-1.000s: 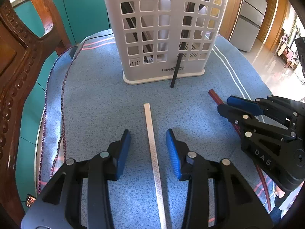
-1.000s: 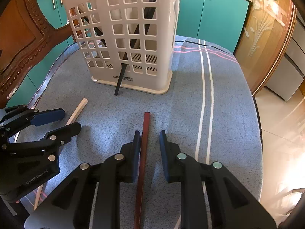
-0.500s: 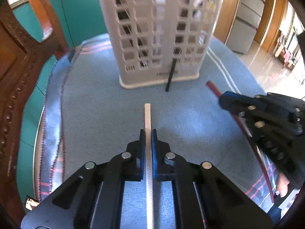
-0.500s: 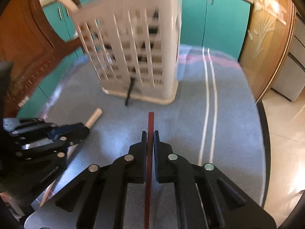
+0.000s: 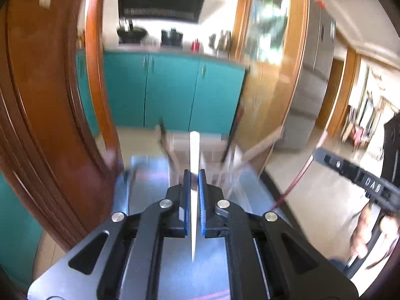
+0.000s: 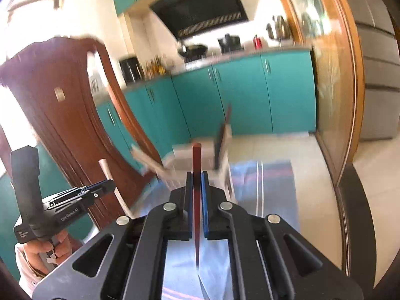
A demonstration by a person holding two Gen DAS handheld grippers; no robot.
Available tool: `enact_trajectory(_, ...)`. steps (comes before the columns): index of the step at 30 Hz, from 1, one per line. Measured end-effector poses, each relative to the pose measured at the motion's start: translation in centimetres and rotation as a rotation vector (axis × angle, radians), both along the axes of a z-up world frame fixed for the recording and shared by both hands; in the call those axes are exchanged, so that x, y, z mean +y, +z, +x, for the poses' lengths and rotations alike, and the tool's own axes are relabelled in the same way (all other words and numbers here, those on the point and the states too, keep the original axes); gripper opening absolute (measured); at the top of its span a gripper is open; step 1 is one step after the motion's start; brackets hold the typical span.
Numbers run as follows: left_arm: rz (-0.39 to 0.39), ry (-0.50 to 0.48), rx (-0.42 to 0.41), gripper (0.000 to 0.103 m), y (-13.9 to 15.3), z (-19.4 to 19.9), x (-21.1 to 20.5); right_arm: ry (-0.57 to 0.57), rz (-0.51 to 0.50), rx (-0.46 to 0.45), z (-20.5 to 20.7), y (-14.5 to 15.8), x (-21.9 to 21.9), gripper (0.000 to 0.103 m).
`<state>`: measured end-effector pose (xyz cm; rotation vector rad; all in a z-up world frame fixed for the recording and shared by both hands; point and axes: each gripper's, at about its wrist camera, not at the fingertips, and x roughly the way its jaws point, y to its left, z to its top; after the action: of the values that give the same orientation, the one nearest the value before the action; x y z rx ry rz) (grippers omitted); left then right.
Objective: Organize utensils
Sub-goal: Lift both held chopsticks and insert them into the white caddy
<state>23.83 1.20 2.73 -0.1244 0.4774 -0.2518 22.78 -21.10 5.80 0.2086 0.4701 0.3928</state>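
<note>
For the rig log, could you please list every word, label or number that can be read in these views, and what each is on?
"DAS": on the body of the right gripper, left wrist view.
White lettering on the left gripper, side and handle, right wrist view: too blurred to read.
Basket: no text readable.

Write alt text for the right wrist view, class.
The right gripper is shut on a dark red chopstick, raised and pointing toward a blurred white utensil basket. At left, the left gripper holds a white chopstick.
</note>
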Motion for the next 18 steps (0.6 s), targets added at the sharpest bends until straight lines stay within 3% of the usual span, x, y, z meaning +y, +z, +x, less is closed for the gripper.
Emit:
enact_trajectory(4,-0.034,0.066,-0.16,0.007,6.7,1.1,0.1,-0.062,0.05,-0.146,1.4,5.9,0.2,0.007)
enact_trajectory(8,-0.05,0.124,-0.219,0.007,9.6,3.9,-0.3,-0.131,0.081,-0.252,3.7,9.8,0.2,0.007)
enact_trajectory(12,-0.01,0.15,-0.177,0.007,8.1,7.3,-1.4,-0.177,0.013,-0.256,6.6,9.7,1.4,0.007)
enact_trajectory(18,0.049,0.151,-0.074,0.007,3.1,10.0,-2.6,-0.177,-0.092,-0.193,10.6,4.4,2.7,0.007)
